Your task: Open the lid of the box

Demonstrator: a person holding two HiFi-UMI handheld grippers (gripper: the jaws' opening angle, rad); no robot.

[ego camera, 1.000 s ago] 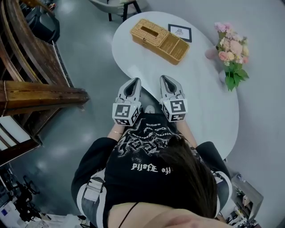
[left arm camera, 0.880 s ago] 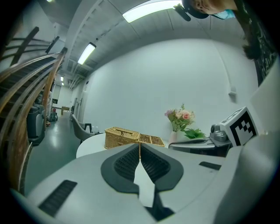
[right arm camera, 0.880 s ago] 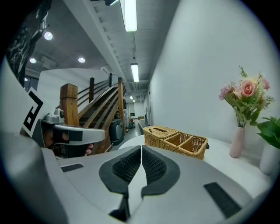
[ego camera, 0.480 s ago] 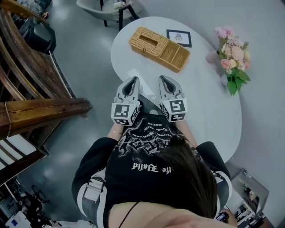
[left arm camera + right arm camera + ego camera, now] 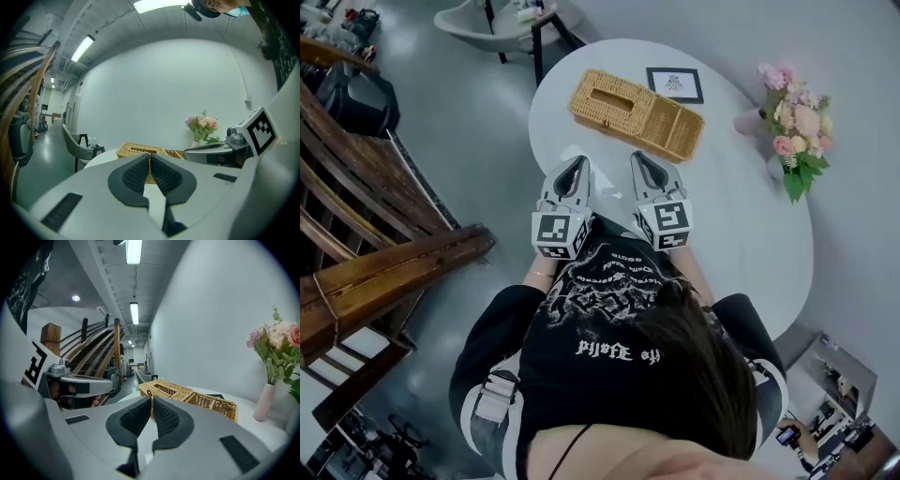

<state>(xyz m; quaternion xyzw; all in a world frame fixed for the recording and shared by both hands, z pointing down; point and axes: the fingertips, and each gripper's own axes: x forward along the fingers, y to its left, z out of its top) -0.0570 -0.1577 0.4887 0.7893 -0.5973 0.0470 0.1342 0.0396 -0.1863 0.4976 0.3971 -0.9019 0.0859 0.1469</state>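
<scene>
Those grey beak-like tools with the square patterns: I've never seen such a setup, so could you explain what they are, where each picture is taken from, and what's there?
They are hand-held grippers: the left gripper and the right gripper, one in each of the person's hands. One picture looks down from a camera on the person's head; the other two look along each gripper's jaws. Both pairs of jaws are shut and hold nothing. On the white table are a wicker box with its lid down, a small framed card and a vase of flowers.
</scene>
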